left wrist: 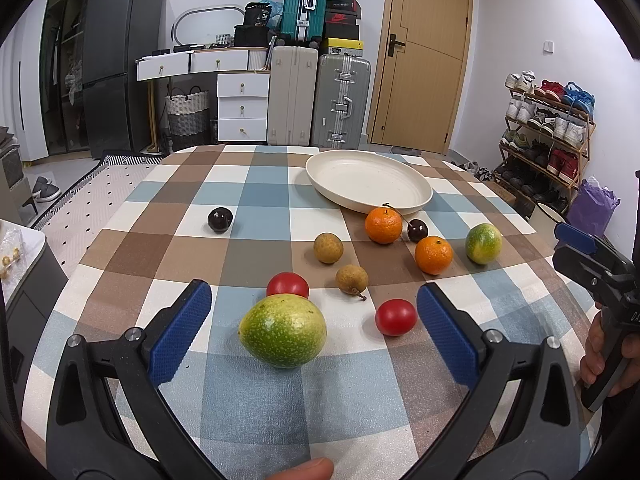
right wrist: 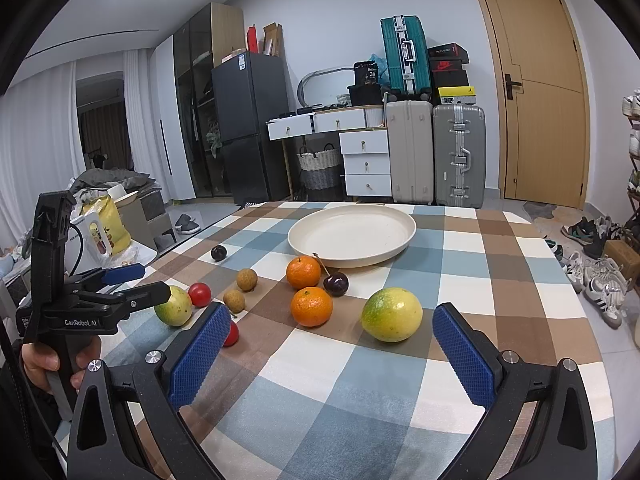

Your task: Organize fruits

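— What do your fingers have?

— Nothing. My left gripper [left wrist: 314, 332] stands with its fingers wide apart, ribbed blue pads [left wrist: 180, 332] on black arms, and a speckled green fruit [left wrist: 282, 331], egg-shaped, lies on the cloth between them, touching neither pad. My right gripper [right wrist: 332, 356] is spread just as wide; a rounder fruit, green on one side and yellow on the other [right wrist: 392, 314], sits just ahead of the gap, free.

— And further out?

— Two smooth red tomatoes: one [left wrist: 287, 285] right behind the green fruit, one [left wrist: 396, 317] just beside my left gripper's right-hand pad. Two rough tan longans [left wrist: 351, 279] and [left wrist: 328, 247]. Two dimpled oranges [left wrist: 433, 255] and [left wrist: 383, 225]. Two glossy dark cherries, one [left wrist: 417, 229] between the oranges, one [left wrist: 220, 220] well apart to the left. Two green fruits in all, so ten pieces, every one on the checked tablecloth [left wrist: 256, 196].

— The plate?

— A round cream plate [left wrist: 416, 200] with a raised rim, at the far side, the farther orange just beside its edge.

— Anything hard to see?

— From the right wrist, my own left-hand pad [right wrist: 200, 354] covers most of one tomato [right wrist: 232, 334], and the left gripper's tip hides part of the green fruit.
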Tool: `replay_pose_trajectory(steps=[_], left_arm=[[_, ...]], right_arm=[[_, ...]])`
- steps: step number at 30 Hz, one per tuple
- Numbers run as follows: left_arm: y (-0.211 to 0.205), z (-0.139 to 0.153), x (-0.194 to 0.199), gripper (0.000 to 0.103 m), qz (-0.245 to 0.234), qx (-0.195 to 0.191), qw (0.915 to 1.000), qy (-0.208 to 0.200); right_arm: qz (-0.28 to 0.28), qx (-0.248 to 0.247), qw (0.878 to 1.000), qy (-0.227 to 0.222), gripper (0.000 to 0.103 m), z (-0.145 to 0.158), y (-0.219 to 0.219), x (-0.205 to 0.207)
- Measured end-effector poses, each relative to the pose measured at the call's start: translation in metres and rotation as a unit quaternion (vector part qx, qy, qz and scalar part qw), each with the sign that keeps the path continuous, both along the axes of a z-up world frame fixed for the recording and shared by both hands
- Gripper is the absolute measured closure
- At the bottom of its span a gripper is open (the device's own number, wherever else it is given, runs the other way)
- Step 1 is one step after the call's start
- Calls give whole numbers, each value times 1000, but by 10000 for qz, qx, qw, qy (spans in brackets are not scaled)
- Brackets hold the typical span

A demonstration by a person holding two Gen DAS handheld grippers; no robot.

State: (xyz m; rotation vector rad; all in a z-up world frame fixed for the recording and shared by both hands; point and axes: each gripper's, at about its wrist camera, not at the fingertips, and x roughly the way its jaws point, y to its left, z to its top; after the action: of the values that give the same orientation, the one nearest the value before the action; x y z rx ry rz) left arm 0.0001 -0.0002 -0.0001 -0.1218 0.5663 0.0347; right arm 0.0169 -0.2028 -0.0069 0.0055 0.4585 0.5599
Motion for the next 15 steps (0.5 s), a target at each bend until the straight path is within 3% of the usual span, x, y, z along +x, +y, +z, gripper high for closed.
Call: replay_pose_trajectory(steps=[15], left_arm=[[0, 0, 0, 1, 0, -9, 10000, 8]], right_arm=[[-11, -17, 10000, 21, 0, 0, 0, 0]])
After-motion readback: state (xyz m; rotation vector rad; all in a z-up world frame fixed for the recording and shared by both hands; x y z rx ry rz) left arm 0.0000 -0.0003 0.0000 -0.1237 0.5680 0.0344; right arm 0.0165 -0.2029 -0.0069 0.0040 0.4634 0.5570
